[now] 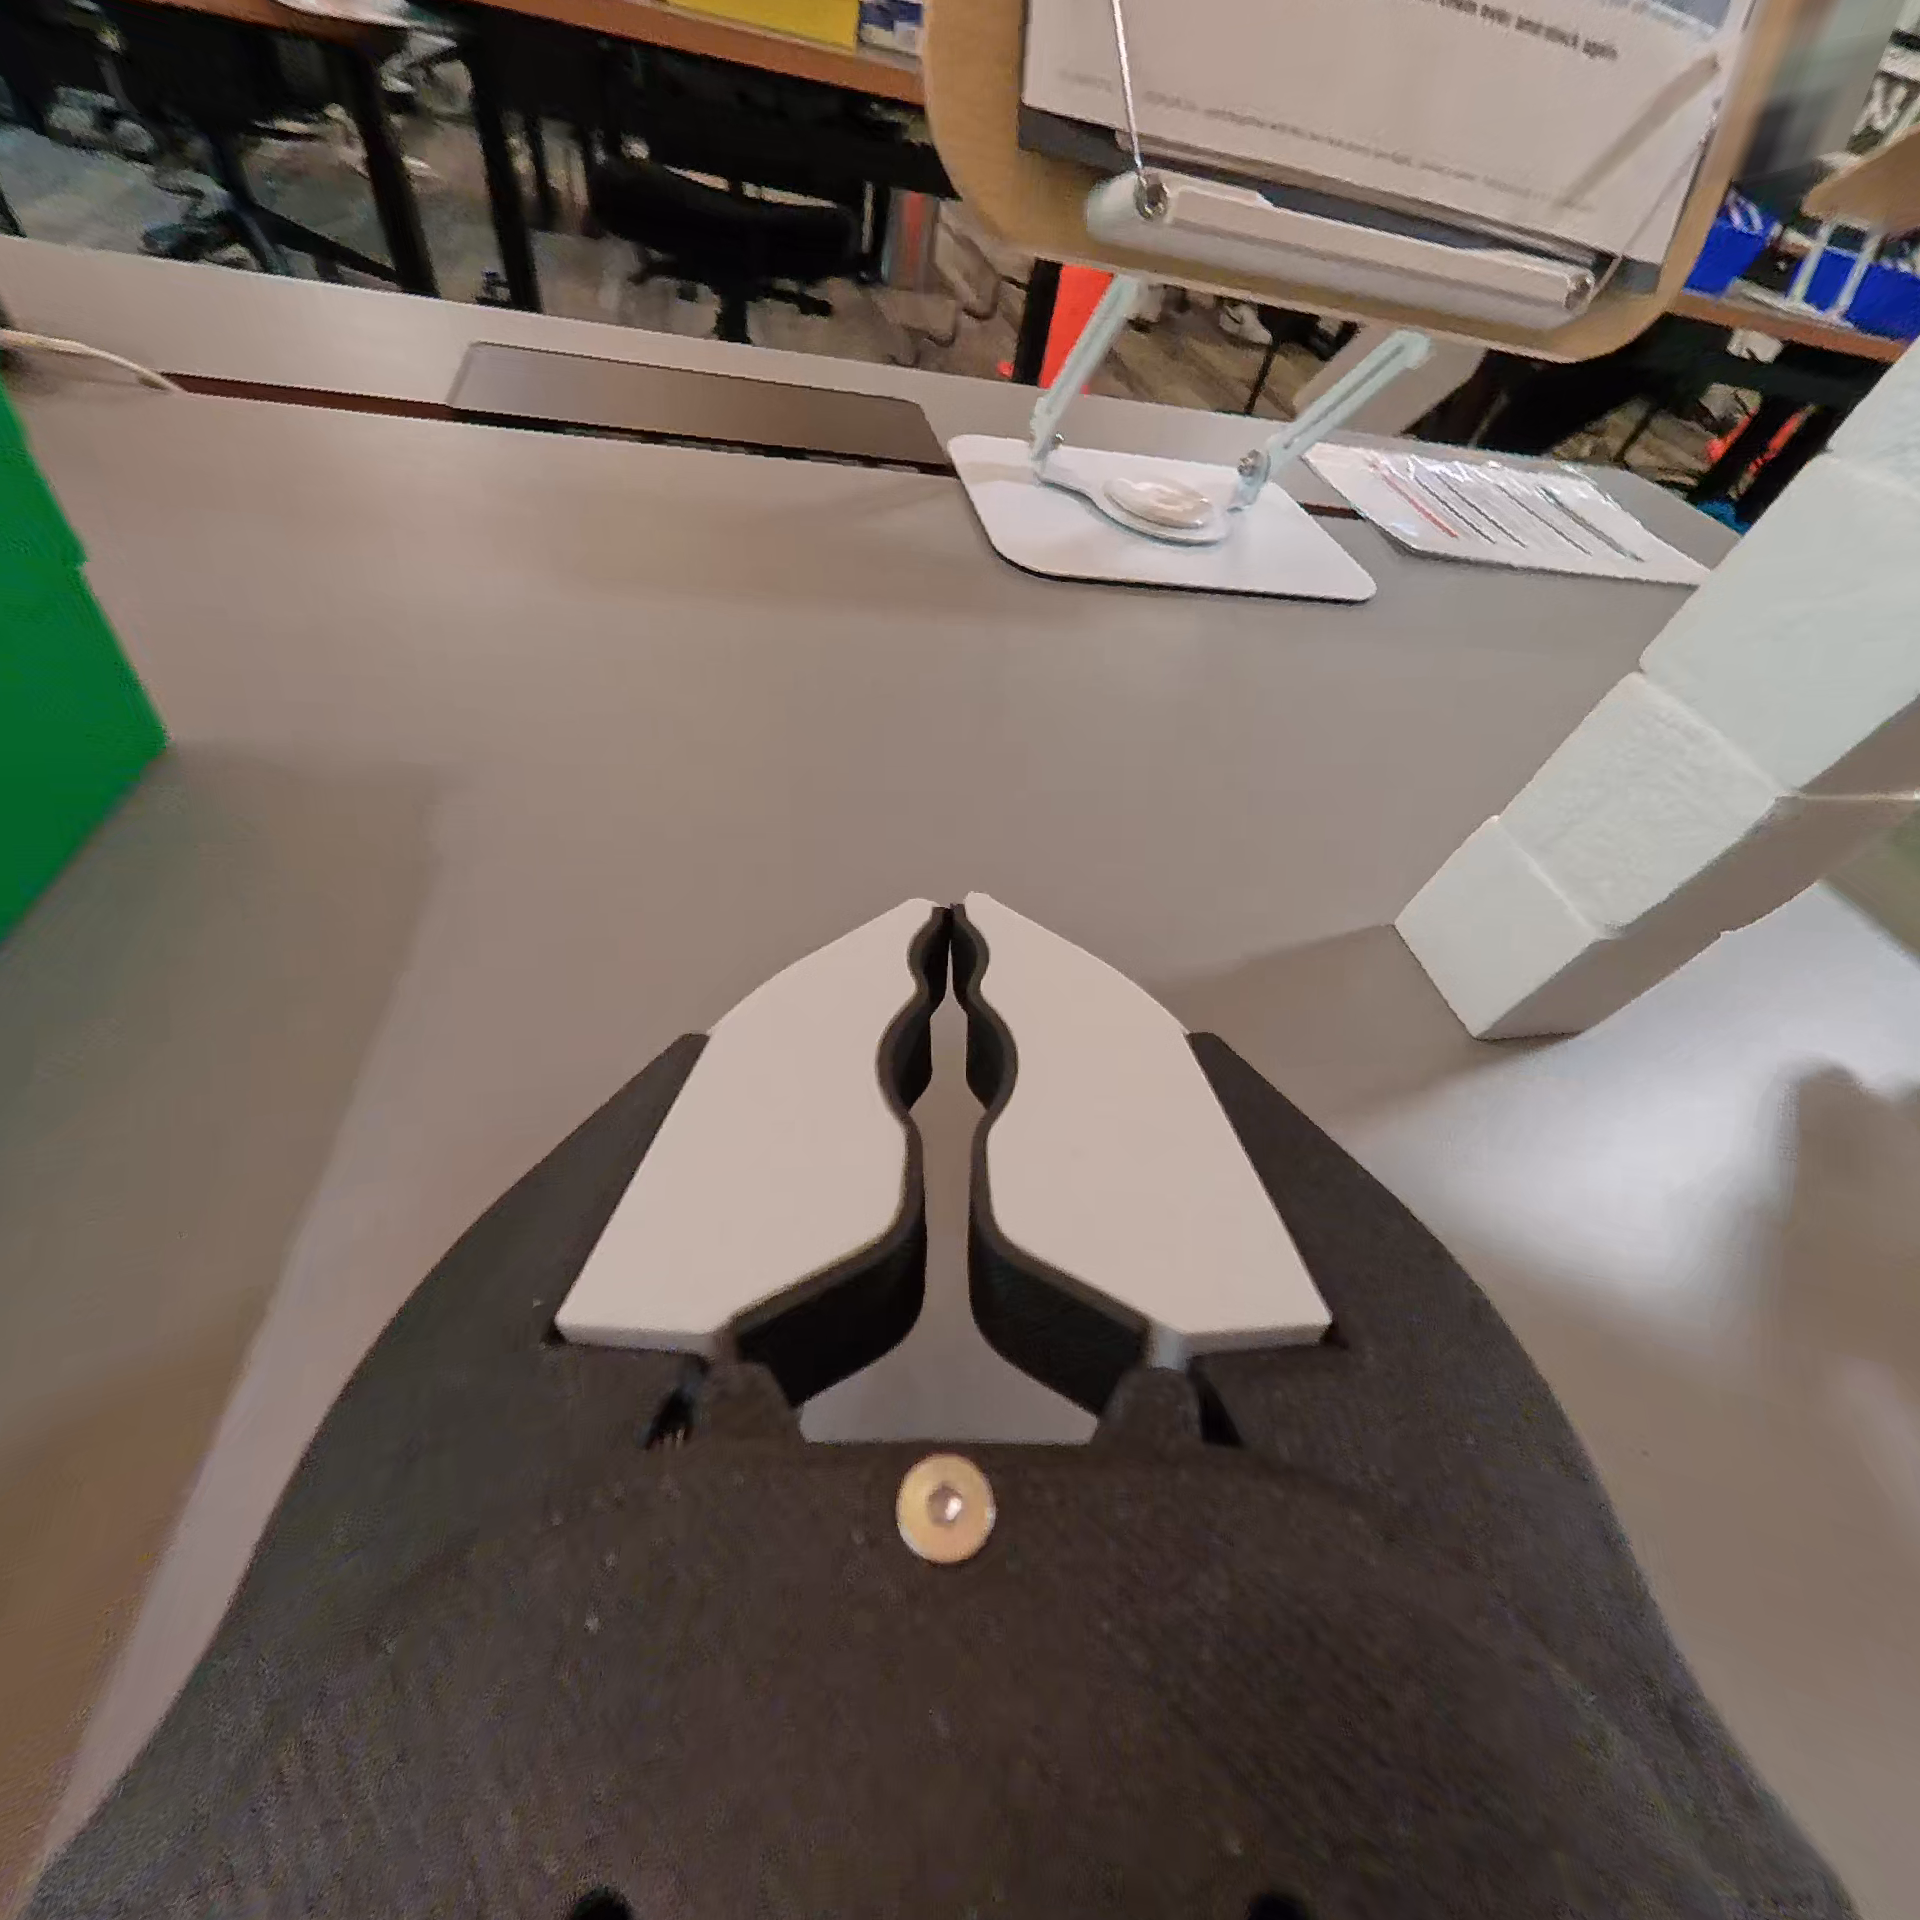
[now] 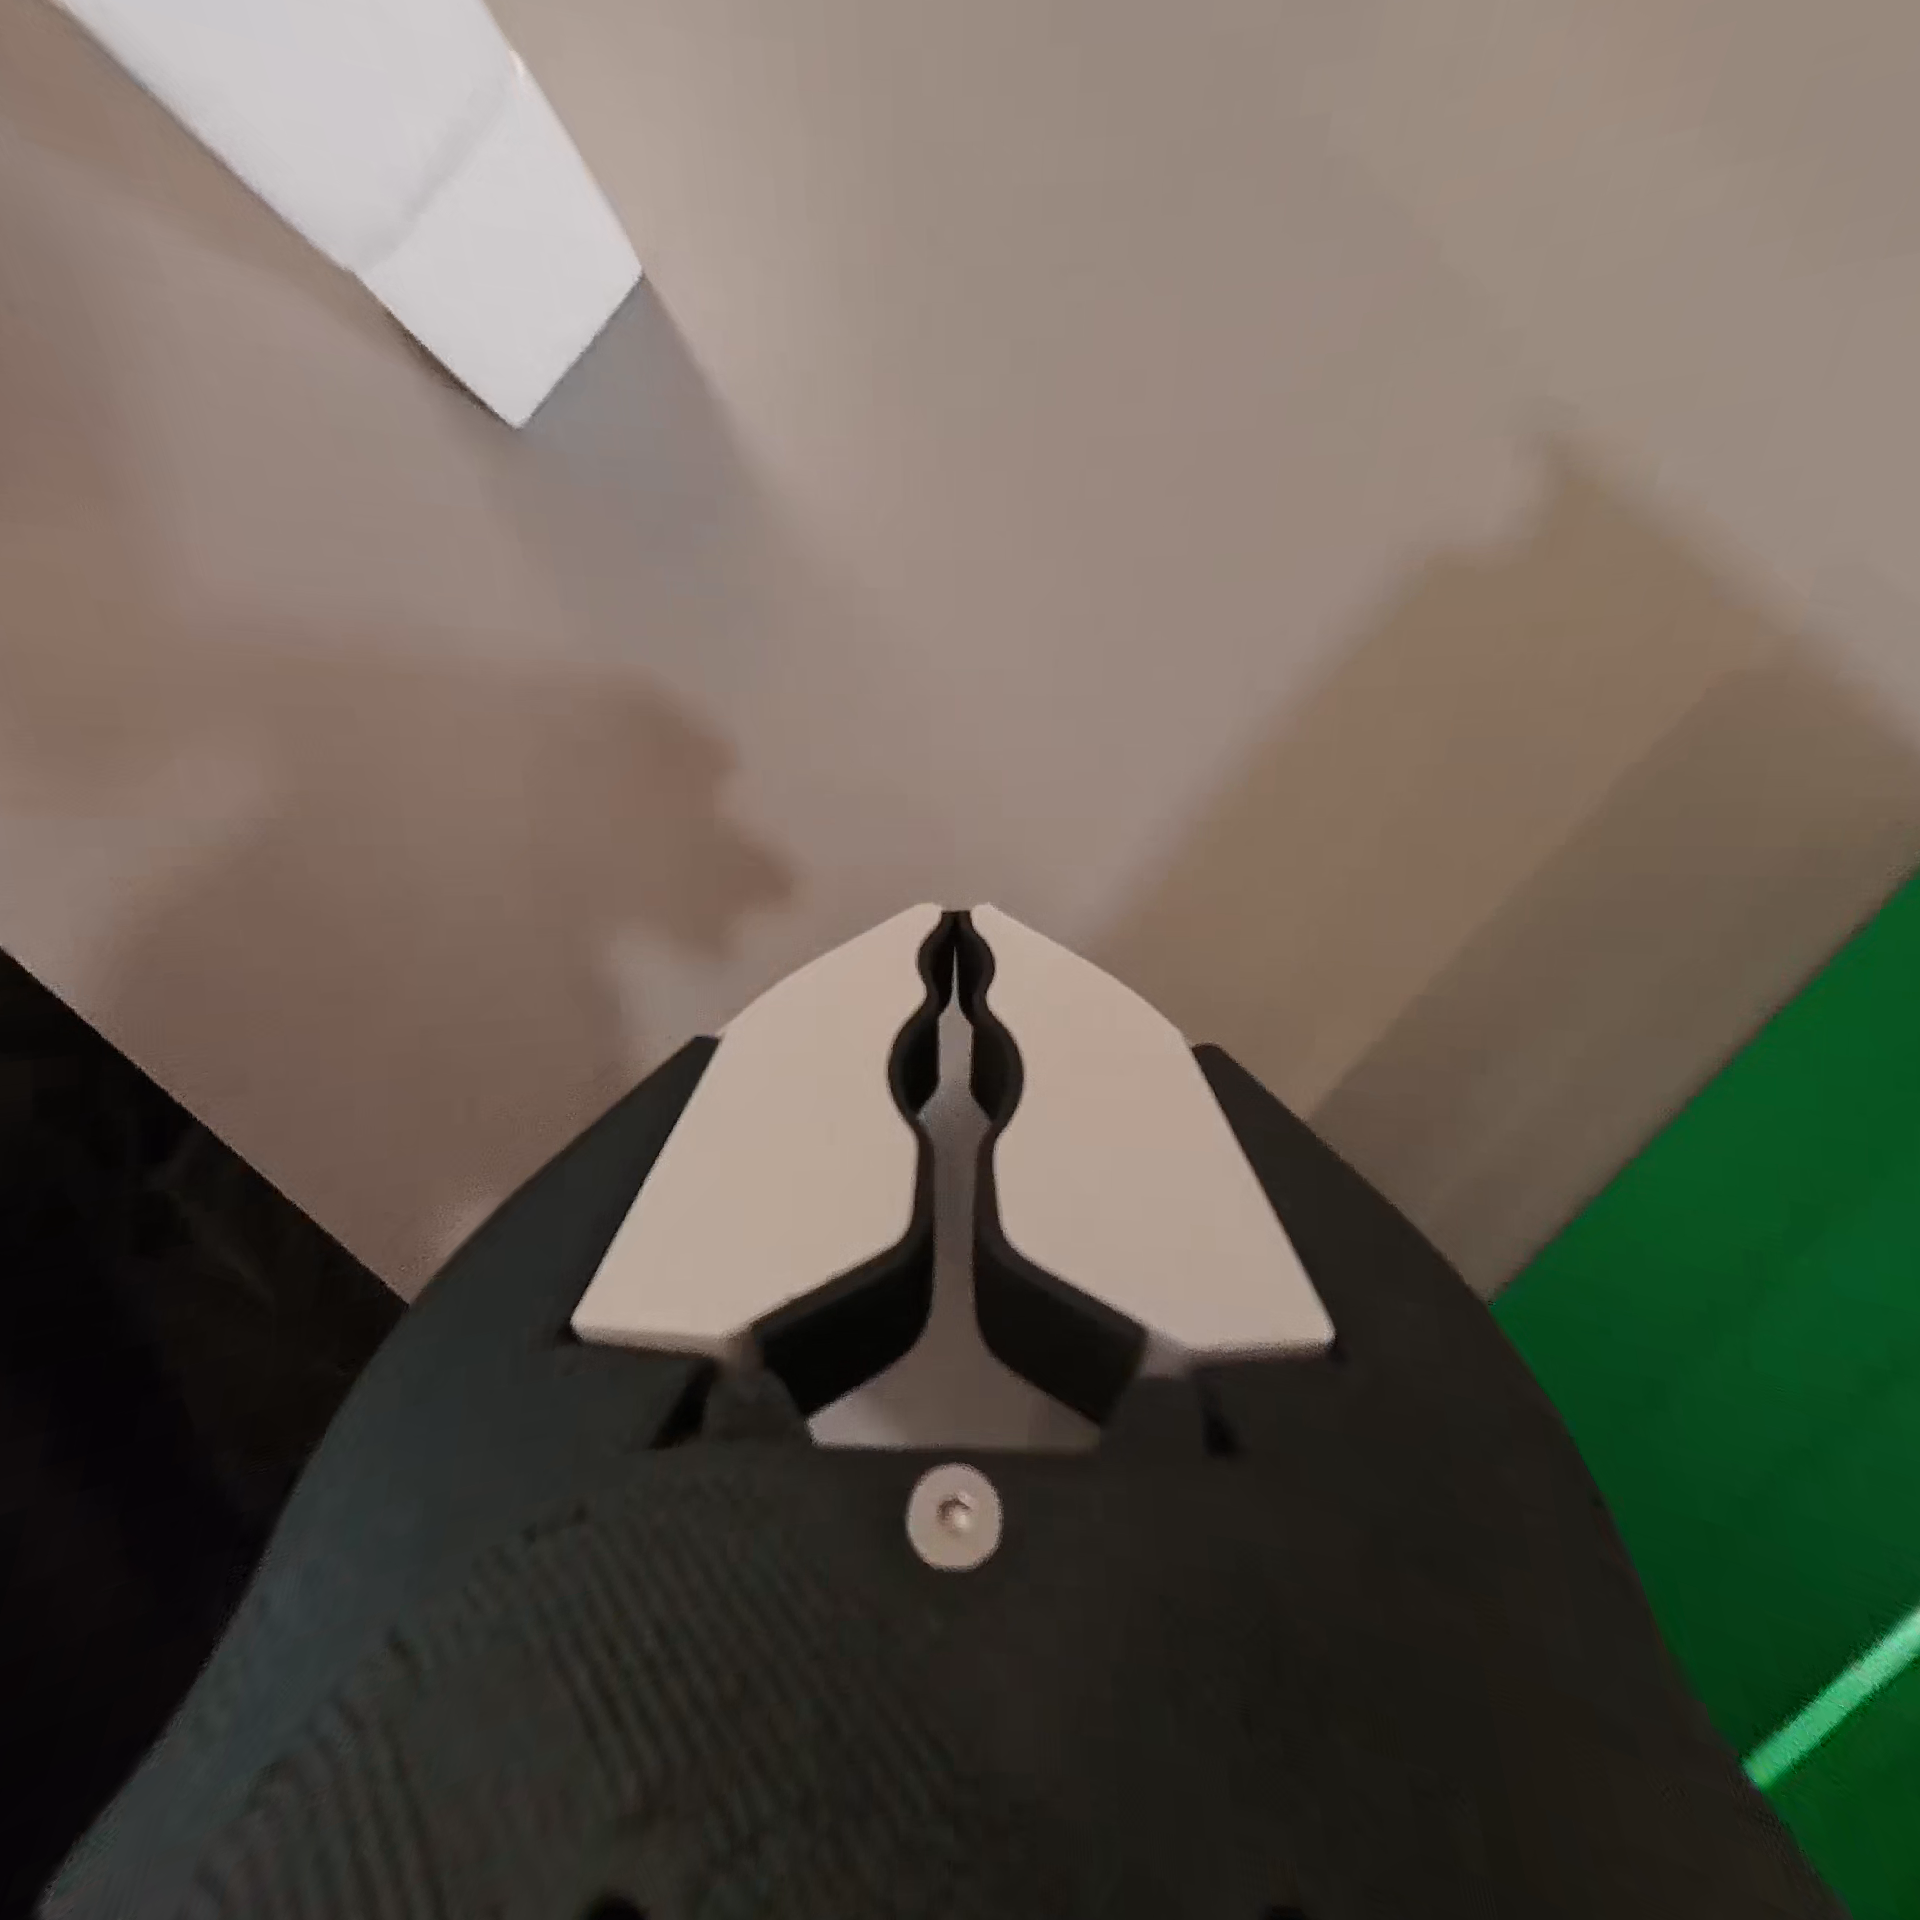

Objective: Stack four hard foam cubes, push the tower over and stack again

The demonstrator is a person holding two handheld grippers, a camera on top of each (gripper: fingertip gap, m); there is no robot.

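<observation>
With both held over the grey tabletop (image 1: 727, 675), left gripper (image 1: 953, 912) and right gripper (image 2: 954, 916) have fingertips pressed together, empty; white foam block (image 1: 1621, 831) right of frame, green box (image 1: 52, 665) left edge

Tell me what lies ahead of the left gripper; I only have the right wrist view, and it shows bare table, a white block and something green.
Observer: The left gripper is shut on nothing, above the grey table.
Operator: Anything at the far edge?
Observer: A document stand with papers clipped on its raised holder.
Operator: And beside that stand?
Observer: A clear plastic bag lies flat to its right.
Operator: Is my white block there too?
Observer: Yes, the white foam block slants in from the right, resting on the table.
</observation>
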